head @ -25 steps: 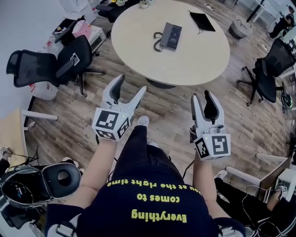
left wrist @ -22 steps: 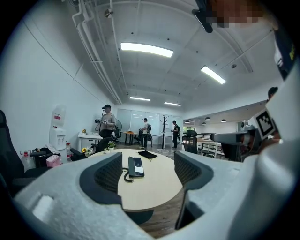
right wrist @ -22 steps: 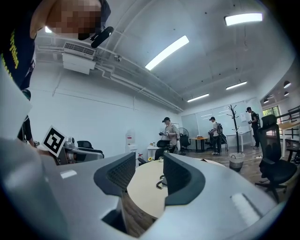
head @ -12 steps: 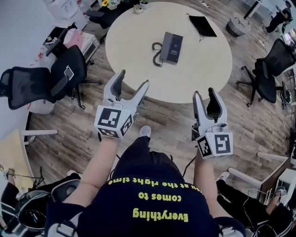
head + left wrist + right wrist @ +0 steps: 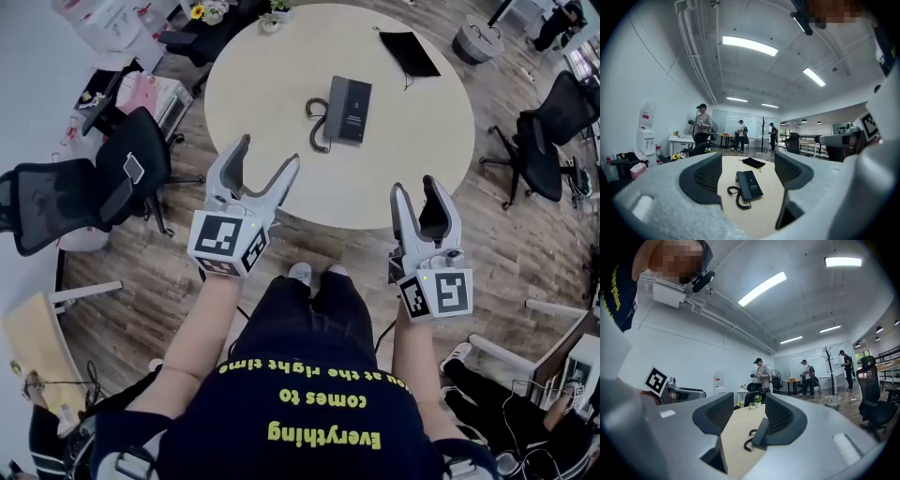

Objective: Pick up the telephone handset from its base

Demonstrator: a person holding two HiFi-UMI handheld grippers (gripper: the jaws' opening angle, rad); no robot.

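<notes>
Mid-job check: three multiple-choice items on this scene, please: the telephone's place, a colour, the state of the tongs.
1. Where does the telephone lie?
A) on the floor
B) near the middle of the round table
C) on an office chair

2. What colour is the pouch beyond it?
A) white
B) yellow
C) black

3. How do the left tongs and right tongs stand?
A) both open, empty
B) both shut on the handset
C) left shut on the cord

1 B: the head view shows it on the tabletop.
2 C: it reads black against the pale top.
3 A: each gripper view shows jaws apart, just opened wider, gripping nothing.
</notes>
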